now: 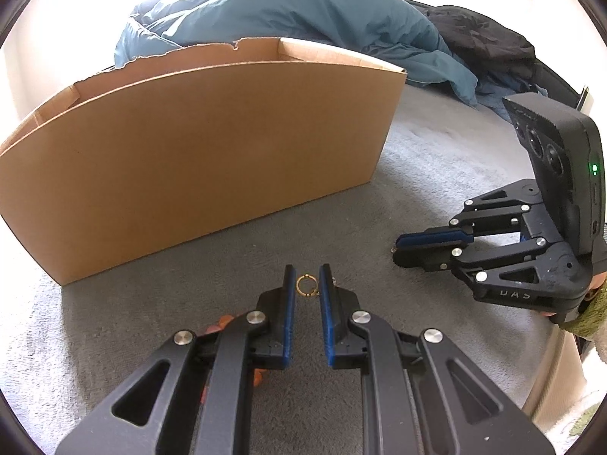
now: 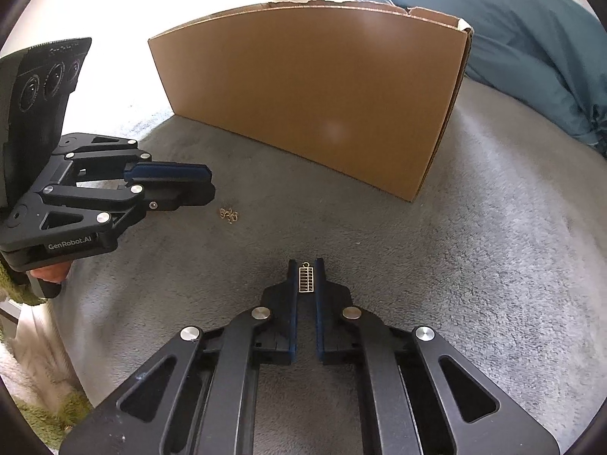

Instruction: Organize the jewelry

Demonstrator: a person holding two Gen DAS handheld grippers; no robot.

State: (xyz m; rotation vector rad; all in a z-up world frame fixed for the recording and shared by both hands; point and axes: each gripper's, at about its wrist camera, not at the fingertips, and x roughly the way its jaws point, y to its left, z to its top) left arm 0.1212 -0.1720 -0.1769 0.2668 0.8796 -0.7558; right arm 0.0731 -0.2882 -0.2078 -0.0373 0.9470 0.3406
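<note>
A tall cardboard box is seen standing at twelve o'clock of both grippers, open at the top, one flap edge torn. From the left wrist, the left gripper is shown with its pads nearly together, a small gold ring lying between the tips; whether it is pinched cannot be told. The right gripper is seen at three o'clock, tips down near the blanket. From the right wrist, the right gripper is shown clamped on a small gold abacus charm. A little cluster of gold rings lies at ten o'clock, just beyond the left gripper's tips. Everything rests on a grey fleece blanket. A teal duvet is heaped behind the box, dark clothing at two o'clock.
</note>
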